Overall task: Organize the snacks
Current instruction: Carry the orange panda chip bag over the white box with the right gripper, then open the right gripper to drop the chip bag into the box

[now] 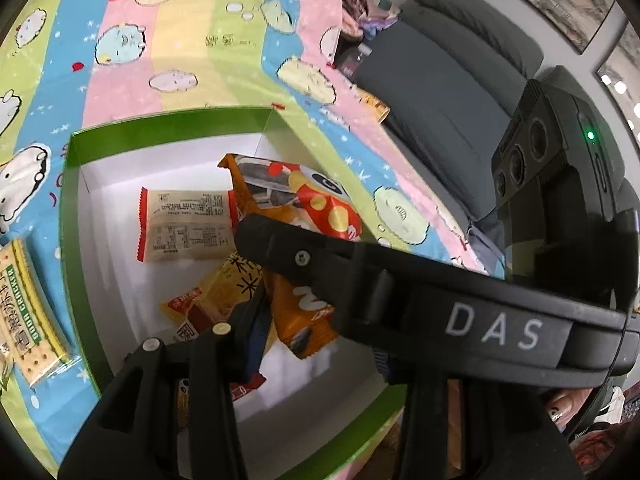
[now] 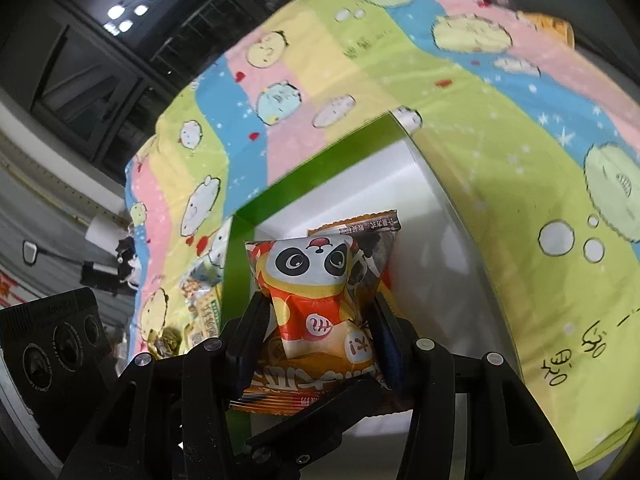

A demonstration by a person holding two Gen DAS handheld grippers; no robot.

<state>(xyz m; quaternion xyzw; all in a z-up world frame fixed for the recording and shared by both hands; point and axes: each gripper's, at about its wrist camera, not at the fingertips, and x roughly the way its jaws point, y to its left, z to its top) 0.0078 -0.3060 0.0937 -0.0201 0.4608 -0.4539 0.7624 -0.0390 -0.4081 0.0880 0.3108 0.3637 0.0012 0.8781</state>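
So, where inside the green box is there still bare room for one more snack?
Free: the white floor along the green box left wall, and the far strip behind the red-edged packet. The middle is crowded with overlapping packets.

Pastel cartoon-print cloth (image 1: 180, 60), grey padded sofa (image 1: 440, 92), framed pictures (image 1: 556, 0), dark window (image 2: 100, 60)

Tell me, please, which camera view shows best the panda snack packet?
The right wrist view shows it best: the panda snack packet faces the camera, pinched between the right gripper fingers above the green box. The left wrist view shows only part of it, beyond the right gripper's black body, with the panda face mostly hidden.
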